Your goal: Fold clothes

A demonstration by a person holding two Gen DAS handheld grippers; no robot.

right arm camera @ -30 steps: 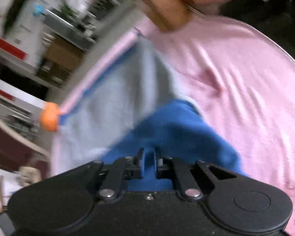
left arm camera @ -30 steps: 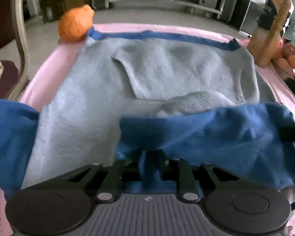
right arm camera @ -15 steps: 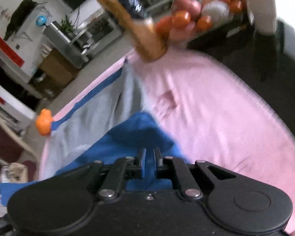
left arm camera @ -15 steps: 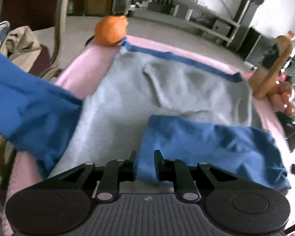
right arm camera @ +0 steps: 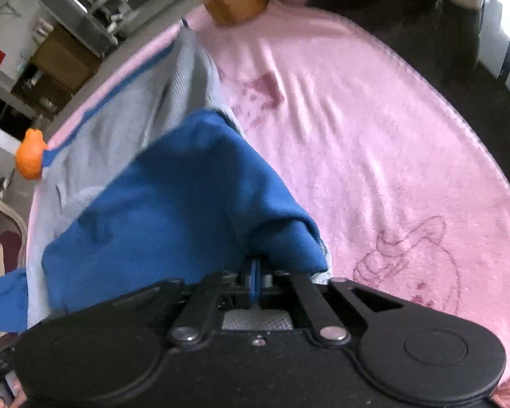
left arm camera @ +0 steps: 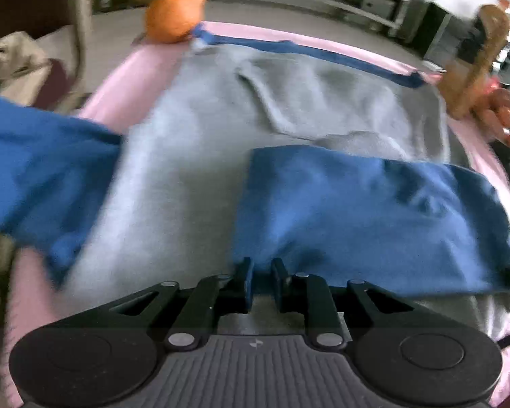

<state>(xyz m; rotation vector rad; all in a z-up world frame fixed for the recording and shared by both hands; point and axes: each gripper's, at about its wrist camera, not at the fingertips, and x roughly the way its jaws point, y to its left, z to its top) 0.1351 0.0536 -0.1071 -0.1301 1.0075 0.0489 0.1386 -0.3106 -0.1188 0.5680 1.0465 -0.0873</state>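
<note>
I've got my left gripper (left arm camera: 261, 268) pinching the near corner of the blue sleeve (left arm camera: 367, 217); its jaws have just eased apart a little, cloth between them, pads pressing the edge. My right gripper (right arm camera: 257, 273) is clamped tight on the same sleeve (right arm camera: 173, 204), a thin strip of blue showing between the fingers.

Out from there, at twelve o'clock, the grey sweater (left arm camera: 193, 156) lies flat on the pink blanket (right arm camera: 374, 142), blue hem along the far edge. This sleeve is laid across the body. I'd say one sleeve fold is about done. The other blue sleeve (left arm camera: 40, 166) at nine o'clock hangs out sideways, unfolded, and the body fold is left too.

Hard to read: motion blur smears everything. The orange lump (left arm camera: 175, 17) at eleven o'clock I can't identify. The wooden thing (left arm camera: 472, 64) at two o'clock is cut off.
</note>
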